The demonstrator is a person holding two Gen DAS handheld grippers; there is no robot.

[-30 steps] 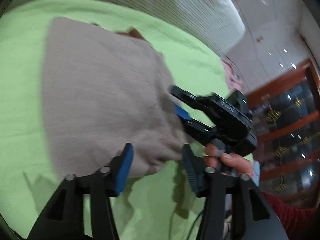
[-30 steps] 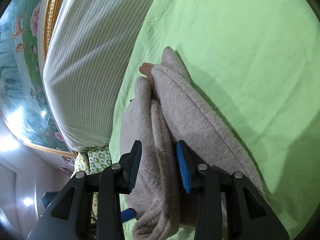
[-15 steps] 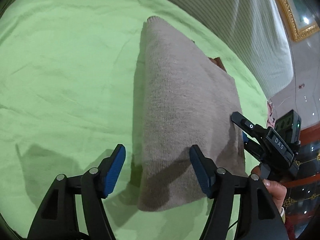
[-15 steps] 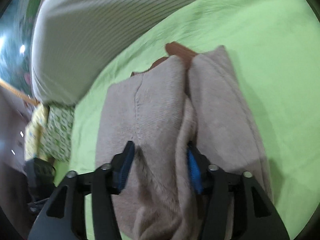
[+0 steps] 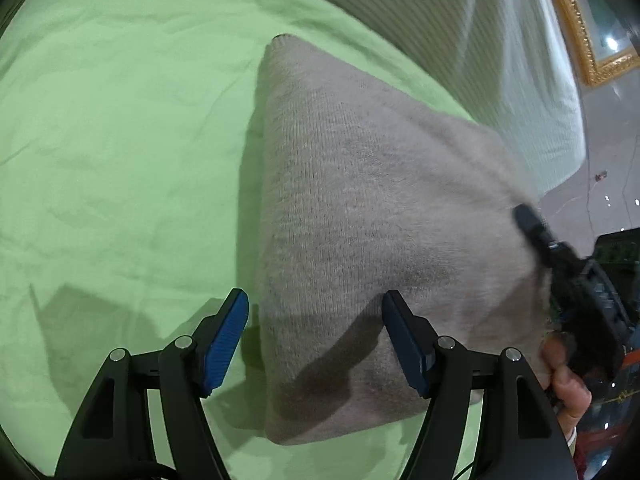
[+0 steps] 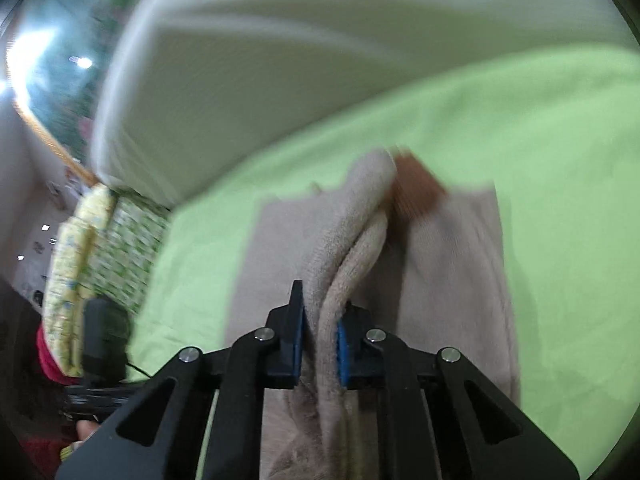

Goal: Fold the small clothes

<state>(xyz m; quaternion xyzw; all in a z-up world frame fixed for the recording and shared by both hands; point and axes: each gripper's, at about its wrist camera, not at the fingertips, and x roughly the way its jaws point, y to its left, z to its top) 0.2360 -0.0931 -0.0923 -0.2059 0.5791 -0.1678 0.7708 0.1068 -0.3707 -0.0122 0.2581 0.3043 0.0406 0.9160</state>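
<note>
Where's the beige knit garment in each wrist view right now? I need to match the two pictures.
Left wrist: beige knit garment fills centre-right, ahead of the open left gripper.
Right wrist: lower centre, a fold pinched in the right gripper.
Shared landmark: green bedsheet.

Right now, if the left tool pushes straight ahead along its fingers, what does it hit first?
Likely the folded beige knit garment: the open left tool straddles its left edge, above the green sheet. Depth is unclear.
</note>
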